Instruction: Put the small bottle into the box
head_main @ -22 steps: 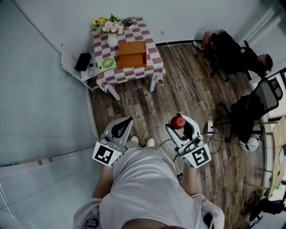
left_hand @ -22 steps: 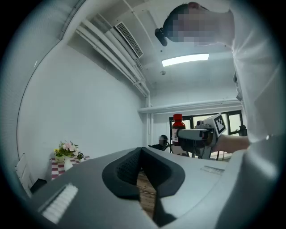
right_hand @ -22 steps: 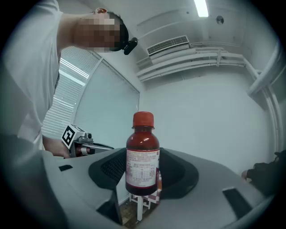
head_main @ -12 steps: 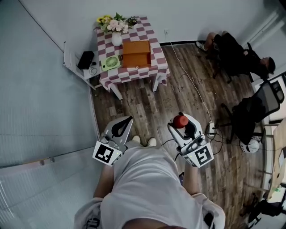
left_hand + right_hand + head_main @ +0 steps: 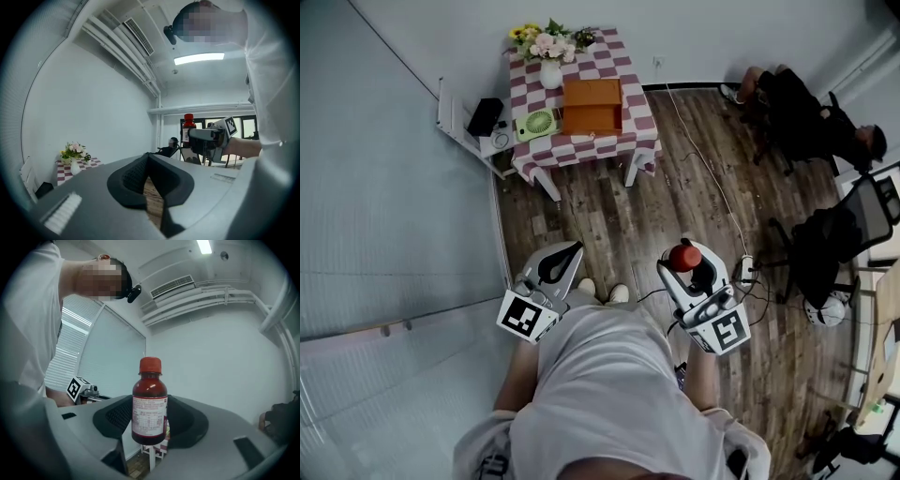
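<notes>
The small bottle (image 5: 679, 254), dark brown with a red cap and a white label, stands upright between the jaws of my right gripper (image 5: 681, 260), which is shut on its body (image 5: 149, 404). My left gripper (image 5: 564, 257) is held level beside it, its fingertips together and nothing in it (image 5: 148, 158). In the left gripper view the bottle (image 5: 188, 125) shows at the right in the right gripper (image 5: 206, 138). The orange-brown box (image 5: 592, 105) lies far ahead on a table with a red and white check cloth (image 5: 636, 105).
On the table stand a vase of flowers (image 5: 548, 47) and a green fan (image 5: 539, 124). A white shelf (image 5: 473, 131) is at its left. A person sits at the back right (image 5: 797, 108), with office chairs (image 5: 844, 244) and a power strip with cable (image 5: 741, 270) on the wood floor.
The whole view has drifted a little, so the table sits slightly further right. Both grippers keep their stance, and the bottle stays in the right one.
</notes>
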Available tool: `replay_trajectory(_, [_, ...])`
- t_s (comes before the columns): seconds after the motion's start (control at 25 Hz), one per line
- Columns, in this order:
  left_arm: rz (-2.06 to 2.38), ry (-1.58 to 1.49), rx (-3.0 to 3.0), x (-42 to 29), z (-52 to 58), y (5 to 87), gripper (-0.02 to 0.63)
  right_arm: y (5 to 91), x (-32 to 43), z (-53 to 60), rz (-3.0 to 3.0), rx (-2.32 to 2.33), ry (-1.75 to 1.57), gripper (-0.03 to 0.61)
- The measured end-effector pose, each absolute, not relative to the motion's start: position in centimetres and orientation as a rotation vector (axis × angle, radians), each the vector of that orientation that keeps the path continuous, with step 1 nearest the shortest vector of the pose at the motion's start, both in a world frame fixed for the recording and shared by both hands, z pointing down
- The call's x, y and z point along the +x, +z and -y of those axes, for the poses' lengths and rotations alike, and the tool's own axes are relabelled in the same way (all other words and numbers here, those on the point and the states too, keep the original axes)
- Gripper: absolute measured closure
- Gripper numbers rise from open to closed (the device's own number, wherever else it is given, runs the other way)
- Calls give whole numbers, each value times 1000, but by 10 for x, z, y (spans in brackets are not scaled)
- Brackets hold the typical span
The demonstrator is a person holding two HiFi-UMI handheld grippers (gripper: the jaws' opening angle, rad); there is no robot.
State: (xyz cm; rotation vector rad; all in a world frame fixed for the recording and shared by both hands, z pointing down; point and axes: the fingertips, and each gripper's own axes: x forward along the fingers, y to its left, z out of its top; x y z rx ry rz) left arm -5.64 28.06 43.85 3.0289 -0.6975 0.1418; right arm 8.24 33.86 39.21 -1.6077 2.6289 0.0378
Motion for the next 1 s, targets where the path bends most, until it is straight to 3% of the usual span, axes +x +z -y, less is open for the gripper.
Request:
replay_trajectory(0.56, [642,310,2987,-17,-297,473,624,418,117,-341,-2617,-1540,-26,359])
replay_trajectory(1.0, [601,177,2953,10,-191,482,624,415,140,-244,-2619,-1577,-41,359])
